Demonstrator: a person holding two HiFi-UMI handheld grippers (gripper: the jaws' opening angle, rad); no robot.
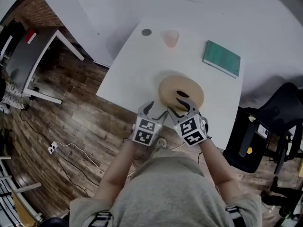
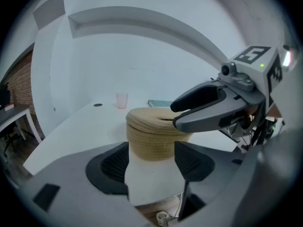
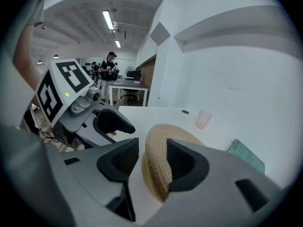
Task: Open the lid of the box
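**Both grippers at the near side of the woven box, lid not yet lifted**

The round woven box [image 1: 181,90] stands on the white table [image 1: 137,60], close to the edge nearest to the person. It is well apart from the pink cup [image 1: 171,38], the green book [image 1: 221,58] and the small dark disc [image 1: 146,32] farther back. Its lid seems to be on, but the seam between lid and body is difficult to see.

The left gripper [image 2: 151,163] has its jaws wide apart and low, near the table. The wall of the box is just in front of the gap, and the pads do not touch it. The right gripper [image 3: 154,161] is rolled to one side, with its jaws apart too. The top rim of the box stands between them, with free space on one side, so I judge that it is not gripped yet.

The step in hand, I think, is to take hold before lifting. The left gripper should close low on the body, under the seam, to keep the box down. The right one should bite only the rim of the lid, then rise slowly and straight. If it catches both parts, the whole box may lift or slide off the near table edge.
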